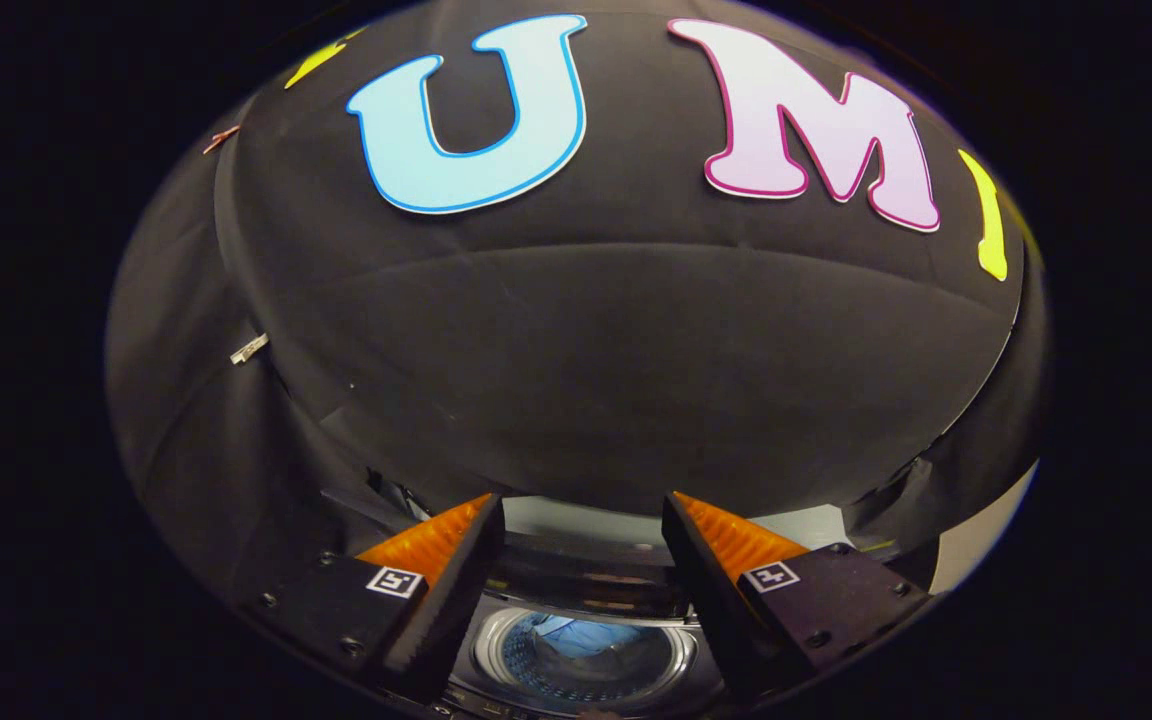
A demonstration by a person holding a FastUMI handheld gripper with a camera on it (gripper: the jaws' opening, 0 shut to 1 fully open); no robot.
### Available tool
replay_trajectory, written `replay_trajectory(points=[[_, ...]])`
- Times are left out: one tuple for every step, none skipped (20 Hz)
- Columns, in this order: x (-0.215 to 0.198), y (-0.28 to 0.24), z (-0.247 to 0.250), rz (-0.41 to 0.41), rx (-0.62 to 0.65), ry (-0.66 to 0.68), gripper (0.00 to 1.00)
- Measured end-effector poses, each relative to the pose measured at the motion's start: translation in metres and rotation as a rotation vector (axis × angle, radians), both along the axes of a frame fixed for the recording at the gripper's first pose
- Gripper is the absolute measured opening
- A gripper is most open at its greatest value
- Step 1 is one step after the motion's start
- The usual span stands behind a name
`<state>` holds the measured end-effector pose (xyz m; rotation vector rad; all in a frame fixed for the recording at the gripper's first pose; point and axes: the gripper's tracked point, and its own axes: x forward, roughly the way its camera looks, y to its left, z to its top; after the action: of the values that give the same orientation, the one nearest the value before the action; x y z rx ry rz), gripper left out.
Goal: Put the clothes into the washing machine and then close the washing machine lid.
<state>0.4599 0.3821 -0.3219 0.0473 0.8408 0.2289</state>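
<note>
While the hand-held gripper [583, 520] hovers with its two fingers spread wide and nothing between them, the top-loading washing machine [576, 655] sits below, seen through the gap between the fingers. Its round metal drum with a perforated wall faces straight up, and the opening is uncovered. A crumpled light-blue piece of clothing [581, 635] lies inside the drum, towards its far side; it is bunched up, so I cannot tell any long axis. Behind the drum the machine's raised lid [586, 585] stands as a dark band with a pale upper edge. Beyond it hangs the black cloth booth wall [596, 350]. A pale surface [976, 545] shows past the right finger.
</note>
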Motion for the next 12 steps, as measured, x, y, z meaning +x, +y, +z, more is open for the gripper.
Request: replay_trajectory(points=[[0.0, 0.0, -0.001, -0.001, 0.008, 0.004, 1.0], [0.001, 0.001, -0.002, 0.002, 0.01, 0.002, 1.0], [0.002, 0.002, -0.003, 0.007, 0.008, -0.002, 1.0], [0.001, 0.001, -0.002, 0.012, 0.005, -0.006, 1.0], [-0.001, 0.002, -0.002, 0.015, 0.002, -0.007, 1.0], [-0.003, 0.002, -0.002, 0.018, -0.002, -0.006, 1.0], [-0.004, 0.001, -0.002, 0.018, -0.004, -0.008, 1.0], [-0.006, 0.002, -0.001, 0.018, -0.006, -0.011, 1.0], [-0.009, 0.002, -0.001, 0.015, -0.006, -0.017, 1.0], [-0.011, 0.002, 0.0, 0.012, -0.007, -0.023, 1.0], [-0.013, 0.002, 0.002, 0.012, -0.008, -0.027, 1.0], [-0.017, 0.002, 0.002, 0.011, -0.008, -0.029, 1.0]])
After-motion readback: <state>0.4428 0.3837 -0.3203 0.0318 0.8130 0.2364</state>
